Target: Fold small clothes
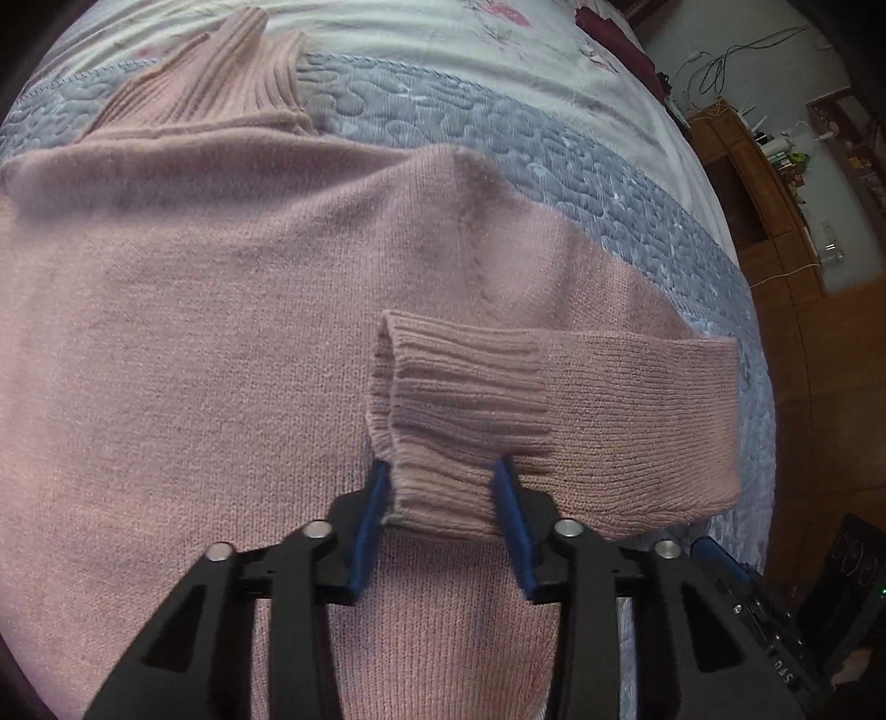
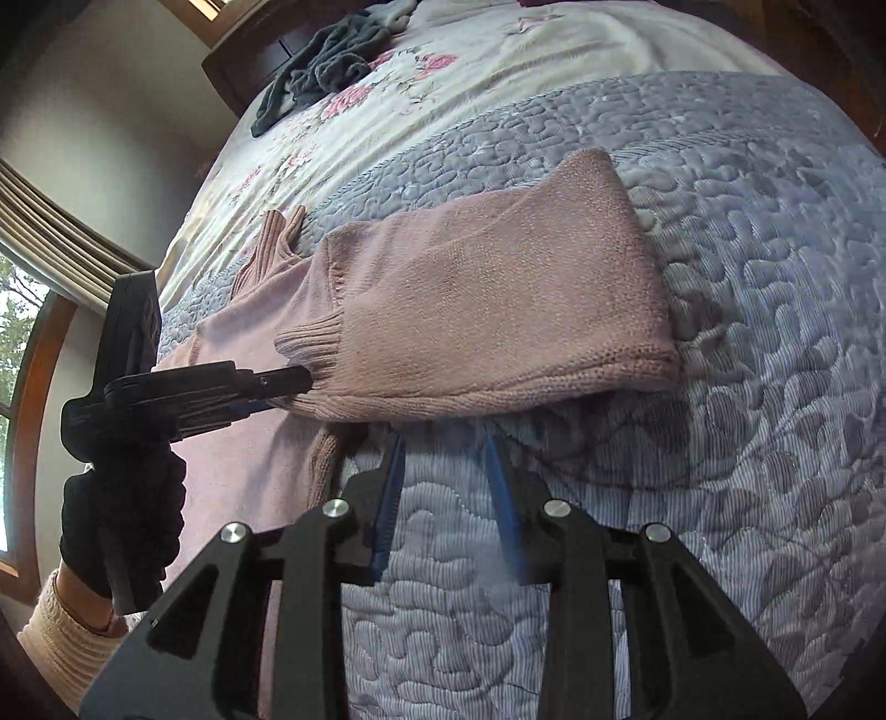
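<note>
A pink knit sweater point(image 1: 194, 310) lies flat on the blue-grey quilt point(image 2: 720, 266), its ribbed collar point(image 1: 232, 72) at the far end. One sleeve point(image 2: 498, 293) is folded across the body, ending in a ribbed cuff point(image 1: 465, 399). My left gripper point(image 1: 443, 482) is open, and the near end of the cuff lies between its blue pads point(image 1: 376, 515). The right wrist view shows that left gripper point(image 2: 288, 387) from the side, held by a gloved hand point(image 2: 122, 520). My right gripper point(image 2: 443, 446) is open over bare quilt, just short of the sleeve's near edge.
A grey garment point(image 2: 326, 66) lies crumpled at the far end of the floral bedspread point(image 2: 470, 83). A dark red cloth point(image 1: 603, 33) sits at the far right corner. The bed edge drops to a wooden floor and shelving point(image 1: 775, 183) on the right. A window point(image 2: 16, 332) is at left.
</note>
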`<state>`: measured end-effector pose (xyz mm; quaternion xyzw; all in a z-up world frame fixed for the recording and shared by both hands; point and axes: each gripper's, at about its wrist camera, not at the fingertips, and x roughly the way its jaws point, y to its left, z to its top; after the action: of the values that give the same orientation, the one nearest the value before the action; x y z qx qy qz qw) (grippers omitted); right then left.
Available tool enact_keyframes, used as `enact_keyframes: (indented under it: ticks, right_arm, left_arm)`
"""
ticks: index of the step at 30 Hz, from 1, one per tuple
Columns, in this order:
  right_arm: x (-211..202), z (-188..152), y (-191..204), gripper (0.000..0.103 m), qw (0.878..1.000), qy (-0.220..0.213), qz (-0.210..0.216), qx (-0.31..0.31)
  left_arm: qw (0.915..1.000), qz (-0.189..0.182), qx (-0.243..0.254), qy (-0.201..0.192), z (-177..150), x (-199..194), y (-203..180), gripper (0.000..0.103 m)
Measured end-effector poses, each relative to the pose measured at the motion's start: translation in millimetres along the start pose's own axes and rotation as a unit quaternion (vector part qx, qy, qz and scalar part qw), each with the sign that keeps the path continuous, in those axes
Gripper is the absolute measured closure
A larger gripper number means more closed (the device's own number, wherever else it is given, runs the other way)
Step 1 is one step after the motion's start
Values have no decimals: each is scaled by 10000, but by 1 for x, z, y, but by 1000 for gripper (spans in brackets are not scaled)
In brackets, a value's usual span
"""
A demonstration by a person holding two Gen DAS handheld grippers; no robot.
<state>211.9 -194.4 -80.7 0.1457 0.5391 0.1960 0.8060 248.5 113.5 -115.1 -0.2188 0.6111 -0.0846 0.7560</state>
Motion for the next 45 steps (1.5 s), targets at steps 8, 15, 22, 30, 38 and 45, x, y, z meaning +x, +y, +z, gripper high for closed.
enact_keyframes:
  ticks: [8, 15, 22, 30, 38, 45]
  right_arm:
    - [-11, 7, 1, 66, 9997, -202, -37, 126]
    - [-6, 19, 15, 61, 9998, -169, -46, 91]
    - [34, 34, 35, 46, 9994, 174, 192, 243]
    - [83, 47, 49, 70, 9957, 569, 466, 564]
    - [100, 41, 45, 80, 9951, 822, 60, 538]
    - [63, 56, 91, 71, 9975, 272, -562, -340]
  left_arm:
    - [9947, -127, -14, -1023, 1, -76, 29, 89]
    - [9853, 711, -23, -1553, 20, -136, 102, 89]
    - [9736, 1342, -185, -1837, 31, -173, 172, 90]
    - [9752, 1580, -190, -1539, 33, -151, 208, 89]
    - [9745, 1890, -338, -1164, 32, -119, 237, 84]
    - [9663, 1946, -300, -1658, 29, -160, 226, 79]
